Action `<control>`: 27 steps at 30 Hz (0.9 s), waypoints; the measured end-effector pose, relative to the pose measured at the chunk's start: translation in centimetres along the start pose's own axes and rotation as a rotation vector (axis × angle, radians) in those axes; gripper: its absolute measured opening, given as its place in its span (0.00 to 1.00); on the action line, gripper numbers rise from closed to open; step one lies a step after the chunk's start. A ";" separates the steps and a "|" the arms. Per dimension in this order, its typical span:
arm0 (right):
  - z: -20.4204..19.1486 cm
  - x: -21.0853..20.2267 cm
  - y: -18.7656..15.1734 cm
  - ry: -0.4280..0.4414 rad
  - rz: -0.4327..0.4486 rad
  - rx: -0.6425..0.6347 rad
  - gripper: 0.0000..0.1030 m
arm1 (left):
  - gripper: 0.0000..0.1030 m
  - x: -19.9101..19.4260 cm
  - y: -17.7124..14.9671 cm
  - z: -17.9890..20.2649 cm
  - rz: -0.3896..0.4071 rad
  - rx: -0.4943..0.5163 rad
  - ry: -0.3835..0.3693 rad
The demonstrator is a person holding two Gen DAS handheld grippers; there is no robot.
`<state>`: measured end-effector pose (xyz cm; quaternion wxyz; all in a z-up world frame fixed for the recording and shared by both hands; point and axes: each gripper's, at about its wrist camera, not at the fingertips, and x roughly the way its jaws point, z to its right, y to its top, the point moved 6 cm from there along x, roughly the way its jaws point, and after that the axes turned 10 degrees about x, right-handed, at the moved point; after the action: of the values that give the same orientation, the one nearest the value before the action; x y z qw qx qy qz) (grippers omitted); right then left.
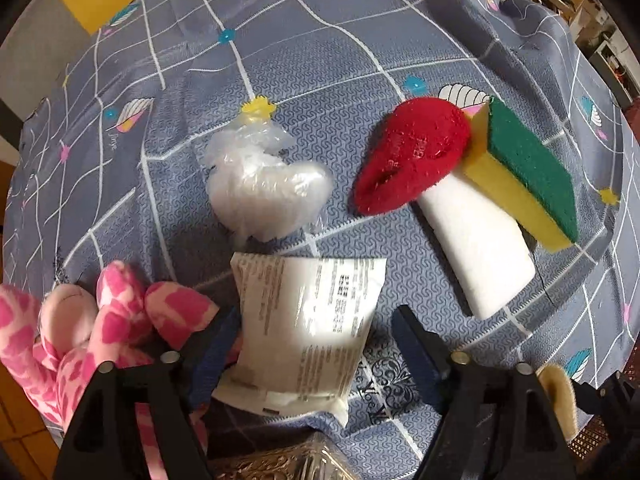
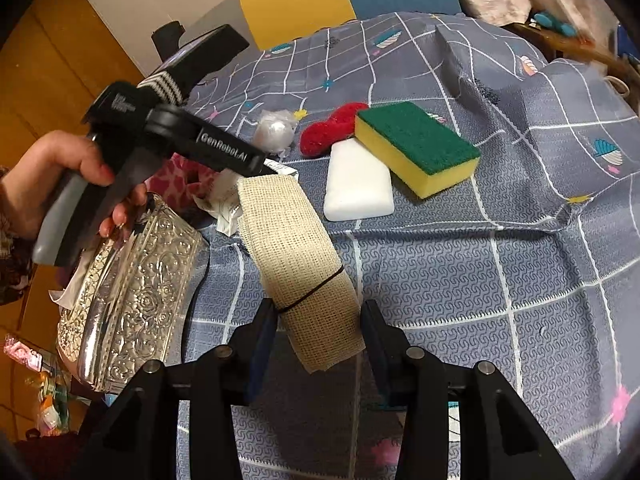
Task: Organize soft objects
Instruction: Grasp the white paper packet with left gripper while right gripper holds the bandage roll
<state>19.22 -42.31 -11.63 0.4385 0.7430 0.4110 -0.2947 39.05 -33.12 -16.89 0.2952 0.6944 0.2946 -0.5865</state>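
In the left wrist view a flat white printed packet (image 1: 308, 320) lies on the blue-grey cloth between the wide-open jaws of my left gripper (image 1: 314, 344); neither pad presses on it. A pink spotted plush toy (image 1: 80, 340) lies just left of the left finger. In the right wrist view my right gripper (image 2: 320, 328) is shut on a beige mesh roll (image 2: 296, 248) tied with a black band and held above the cloth. Farther back lie a plastic-wrapped white bundle (image 1: 268, 188), a red woolly piece (image 1: 412, 156), a white foam block (image 1: 480, 240) and a green-and-yellow sponge (image 1: 528, 176).
An embossed silver box (image 2: 132, 300) stands at the table's near left edge, under the hand (image 2: 48, 184) that holds the left gripper. The patterned cloth (image 2: 500, 280) is bare to the right of the beige roll. Wooden floor shows beyond the left edge.
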 end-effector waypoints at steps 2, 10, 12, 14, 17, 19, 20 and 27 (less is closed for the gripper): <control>0.0 0.1 0.0 0.000 -0.006 0.003 0.42 | 0.81 0.7 0.2 0.2 -0.047 0.018 0.002; 0.1 -0.1 0.2 -0.002 -0.007 0.013 0.42 | 0.76 3.0 0.6 0.8 -0.176 0.056 0.055; 0.2 0.0 0.2 -0.002 -0.007 0.015 0.42 | 0.67 3.0 0.8 0.8 -0.159 0.032 0.035; 0.3 0.0 0.3 -0.003 -0.007 0.021 0.42 | 0.65 3.0 0.8 0.6 -0.144 0.020 0.019; 0.5 0.2 0.3 -0.007 -0.011 0.031 0.42 | 0.63 2.7 0.9 0.9 -0.128 0.026 0.022; 0.7 0.4 0.5 -0.009 -0.011 0.036 0.42 | 0.62 2.3 0.8 1.0 -0.106 0.020 0.022; 0.7 0.4 0.5 -0.012 -0.009 0.038 0.42 | 0.61 1.7 0.7 1.2 -0.080 0.013 0.019; 1.2 0.5 0.6 -0.016 -0.007 0.055 0.42 | 0.60 -2.7 -0.2 1.6 0.093 -0.008 -0.044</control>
<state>19.86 -43.37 -12.31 0.4200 0.7510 0.4016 -0.3136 37.51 -34.32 -14.45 0.3312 0.6929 0.2579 -0.5862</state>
